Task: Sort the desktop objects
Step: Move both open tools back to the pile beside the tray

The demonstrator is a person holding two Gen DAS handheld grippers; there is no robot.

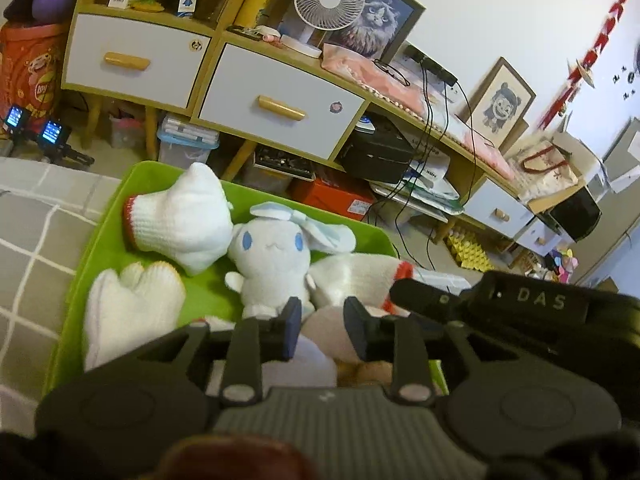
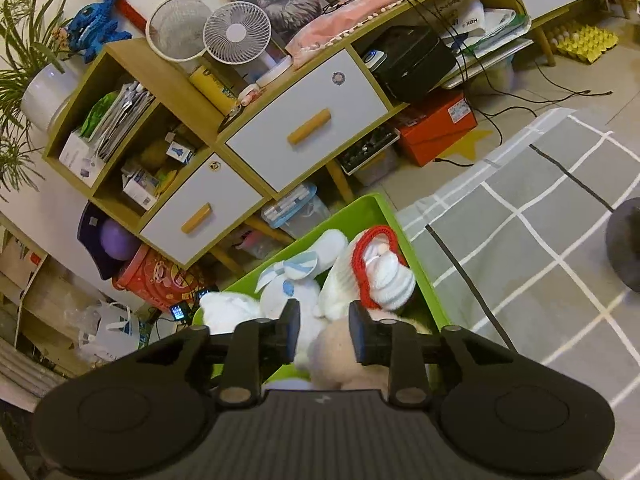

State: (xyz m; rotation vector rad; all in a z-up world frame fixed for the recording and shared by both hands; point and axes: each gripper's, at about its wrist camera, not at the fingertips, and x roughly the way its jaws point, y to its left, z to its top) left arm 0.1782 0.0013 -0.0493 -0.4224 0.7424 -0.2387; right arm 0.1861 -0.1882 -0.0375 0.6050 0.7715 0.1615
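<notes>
A green bin sits on a grey checked cloth and holds a white rabbit plush, several white work gloves with red cuffs and a pale pink plush. My left gripper hovers open over the bin's near end, just above the pink plush, holding nothing. The right gripper's body shows at the right of that view. In the right wrist view my right gripper is open above the same bin, over the pink plush, beside the rabbit and a red-cuffed glove.
The grey checked cloth spreads right of the bin, with a dark round object at its far edge. Behind stands a wooden cabinet with white drawers, fans, framed pictures, boxes and cables on the floor.
</notes>
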